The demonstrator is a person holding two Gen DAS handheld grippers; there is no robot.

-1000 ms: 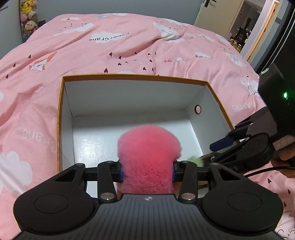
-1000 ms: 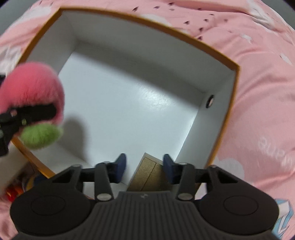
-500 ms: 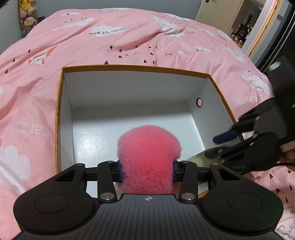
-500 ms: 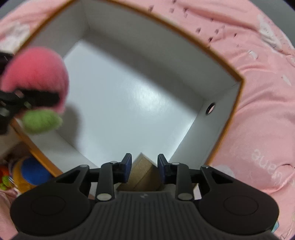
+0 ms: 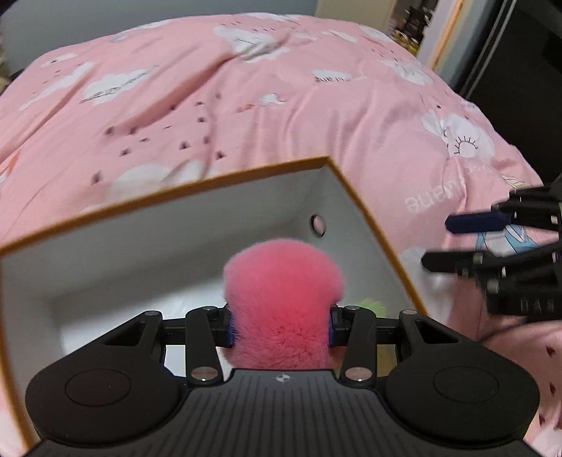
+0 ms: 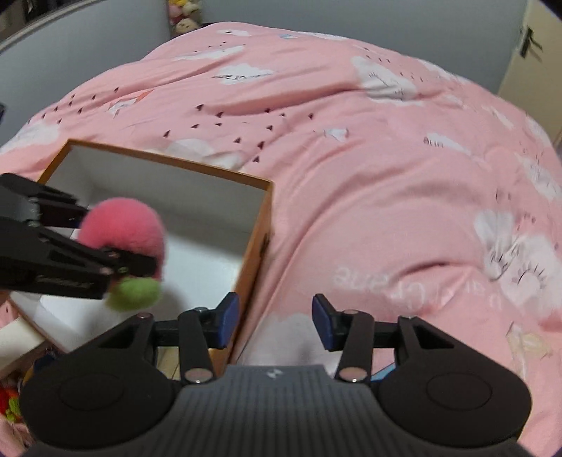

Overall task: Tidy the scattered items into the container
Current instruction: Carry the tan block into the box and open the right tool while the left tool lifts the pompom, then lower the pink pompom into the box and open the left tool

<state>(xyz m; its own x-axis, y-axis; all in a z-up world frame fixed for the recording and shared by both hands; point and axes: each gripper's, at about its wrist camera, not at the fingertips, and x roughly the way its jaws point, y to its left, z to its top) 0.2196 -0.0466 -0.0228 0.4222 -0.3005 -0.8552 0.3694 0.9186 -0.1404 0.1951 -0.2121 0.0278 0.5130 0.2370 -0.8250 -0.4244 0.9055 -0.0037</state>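
Note:
A pink fluffy plush [image 5: 282, 291] with a green tuft [image 5: 372, 306] sits between the pads of my left gripper [image 5: 281, 325], which is shut on it and hangs over the white-lined, orange-rimmed box [image 5: 175, 190]. From the right wrist view the same plush [image 6: 123, 228] hovers above the box [image 6: 260, 225] near its front. My right gripper [image 6: 268, 321] is outside the box's right wall, over the pink bedspread. Its jaws are opening and nothing is between them. It also shows at the right edge of the left wrist view [image 5: 456, 242].
The pink quilt [image 6: 386, 175] with cloud prints spreads around the box. Colourful toys [image 6: 14, 397] lie at the lower left, outside the box. A doorway [image 5: 439, 31] and dark furniture [image 5: 520, 88] stand beyond the bed on the right.
My right gripper let go of the brown block inside the box, opened, and drew up and out to the right of the box. The left gripper carried the plush sideways above the box.

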